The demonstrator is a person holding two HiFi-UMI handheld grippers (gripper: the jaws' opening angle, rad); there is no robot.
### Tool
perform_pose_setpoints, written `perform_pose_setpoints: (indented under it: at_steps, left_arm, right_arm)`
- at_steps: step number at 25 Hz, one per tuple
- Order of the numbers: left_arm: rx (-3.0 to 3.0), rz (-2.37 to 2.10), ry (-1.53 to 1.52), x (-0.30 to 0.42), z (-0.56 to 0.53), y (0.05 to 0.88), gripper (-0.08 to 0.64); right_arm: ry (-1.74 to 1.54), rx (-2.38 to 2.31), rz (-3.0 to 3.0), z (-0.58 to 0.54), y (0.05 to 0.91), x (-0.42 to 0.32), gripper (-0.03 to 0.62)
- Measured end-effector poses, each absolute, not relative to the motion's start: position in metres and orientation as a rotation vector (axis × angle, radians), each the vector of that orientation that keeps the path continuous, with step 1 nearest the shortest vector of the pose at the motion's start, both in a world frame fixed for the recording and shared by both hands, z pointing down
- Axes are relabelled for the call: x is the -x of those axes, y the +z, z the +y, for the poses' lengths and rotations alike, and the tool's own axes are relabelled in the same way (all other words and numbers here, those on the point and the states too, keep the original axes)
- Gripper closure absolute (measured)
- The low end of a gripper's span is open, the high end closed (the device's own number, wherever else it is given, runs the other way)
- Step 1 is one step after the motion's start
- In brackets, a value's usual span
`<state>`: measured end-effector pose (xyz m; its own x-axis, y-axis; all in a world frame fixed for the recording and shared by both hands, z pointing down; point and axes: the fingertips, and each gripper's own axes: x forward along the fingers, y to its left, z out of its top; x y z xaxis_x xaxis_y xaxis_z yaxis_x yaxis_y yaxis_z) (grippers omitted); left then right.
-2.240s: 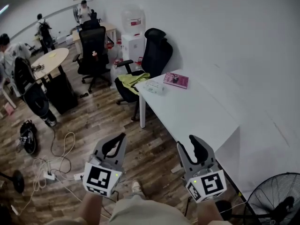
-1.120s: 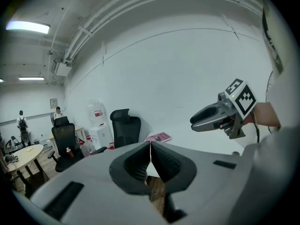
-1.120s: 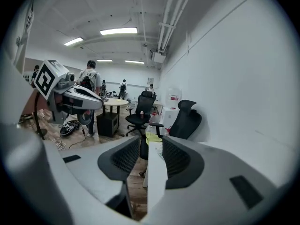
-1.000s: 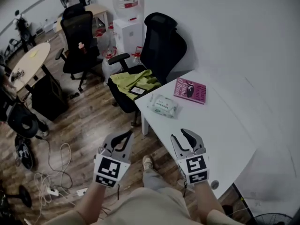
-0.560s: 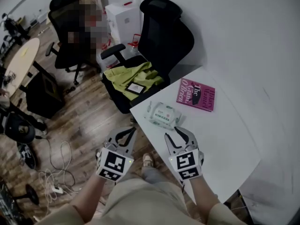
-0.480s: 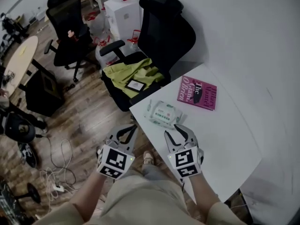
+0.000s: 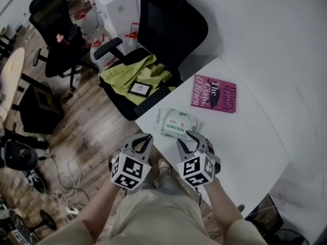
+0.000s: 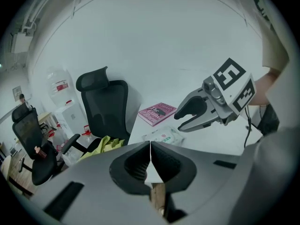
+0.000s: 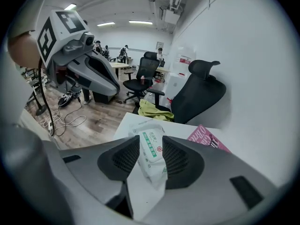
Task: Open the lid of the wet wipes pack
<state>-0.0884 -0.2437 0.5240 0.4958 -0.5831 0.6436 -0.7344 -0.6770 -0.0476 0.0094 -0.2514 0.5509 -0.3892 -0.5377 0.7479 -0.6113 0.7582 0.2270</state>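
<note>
The wet wipes pack (image 7: 176,122) is white with green print and lies flat near the corner of the white table (image 7: 240,142); its lid is down. My right gripper (image 7: 188,138) hovers at the pack's near edge, open, and the pack (image 9: 151,144) shows through the gap between its jaws without touching them. My left gripper (image 7: 144,137) hangs just off the table's left edge, over the floor, with its pads pressed together and nothing in them (image 8: 150,149). The left gripper view shows the pack (image 8: 163,135) beyond its tips and the right gripper (image 8: 187,118) above the pack.
A pink book (image 7: 213,93) lies on the table beyond the pack. A black office chair (image 7: 168,24) with a yellow-green cloth (image 7: 134,78) on its seat stands against the table's far left corner. Wooden floor, cables and other chairs lie to the left.
Both grippers have come forward and down towards the table. The right one now stands at the pack's near edge and the left one beside the table's edge. Jaws look unchanged.
</note>
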Motion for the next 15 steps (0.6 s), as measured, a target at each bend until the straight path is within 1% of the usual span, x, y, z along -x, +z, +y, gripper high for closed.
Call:
perform_pose_setpoints:
  at_steps: [9,15]
  left_arm:
    - [-2.574,-0.914,1.028,0.080,-0.269,0.583,0.537]
    - [-2.582,-0.835,1.033,0.073,-0.280,0.617,0.537]
  right_arm:
    - [0.160,-0.875,-1.985,-0.271,0.601,0.003,0.425]
    - [0.072,-0.823,-1.899,-0.280,0.634,0.005,0.425]
